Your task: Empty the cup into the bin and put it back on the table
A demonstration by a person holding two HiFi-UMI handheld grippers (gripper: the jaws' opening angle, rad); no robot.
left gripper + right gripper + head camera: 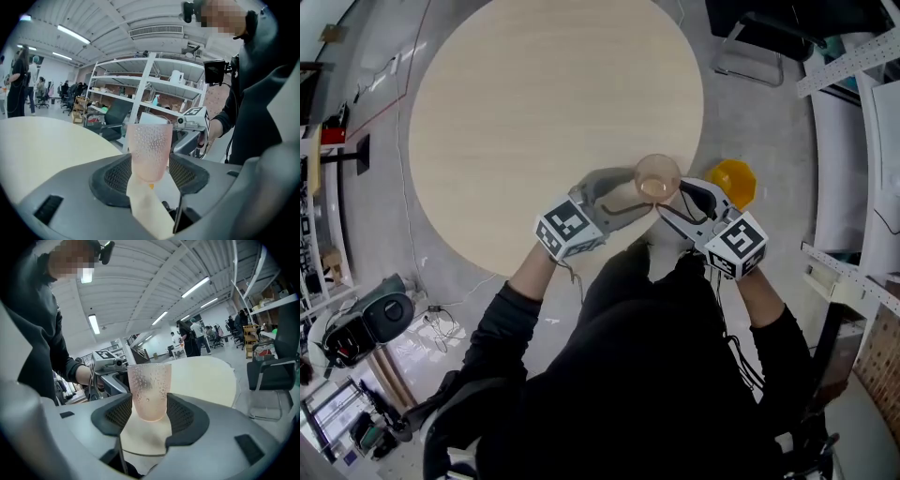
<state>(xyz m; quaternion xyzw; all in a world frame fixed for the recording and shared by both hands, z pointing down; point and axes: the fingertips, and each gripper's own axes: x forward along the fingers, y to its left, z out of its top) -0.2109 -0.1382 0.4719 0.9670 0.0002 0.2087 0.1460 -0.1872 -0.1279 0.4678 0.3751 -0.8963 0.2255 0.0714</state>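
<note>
A clear pinkish cup (657,176) with a dimpled wall stands upright at the near edge of the round wooden table (553,112). My left gripper (630,192) reaches it from the left and my right gripper (675,199) from the right. In the left gripper view the cup (150,145) sits between the ribbed pads, which touch its lower wall. The right gripper view shows the same: the cup (149,385) is pinched low between the pads. Whether anything is inside the cup I cannot tell. The yellow bin (733,180) stands on the floor just right of the table.
A black chair (759,47) stands beyond the table at the upper right. White shelving (853,141) runs along the right side. Equipment and cables (366,323) lie on the floor at the lower left. People stand far off in the hall.
</note>
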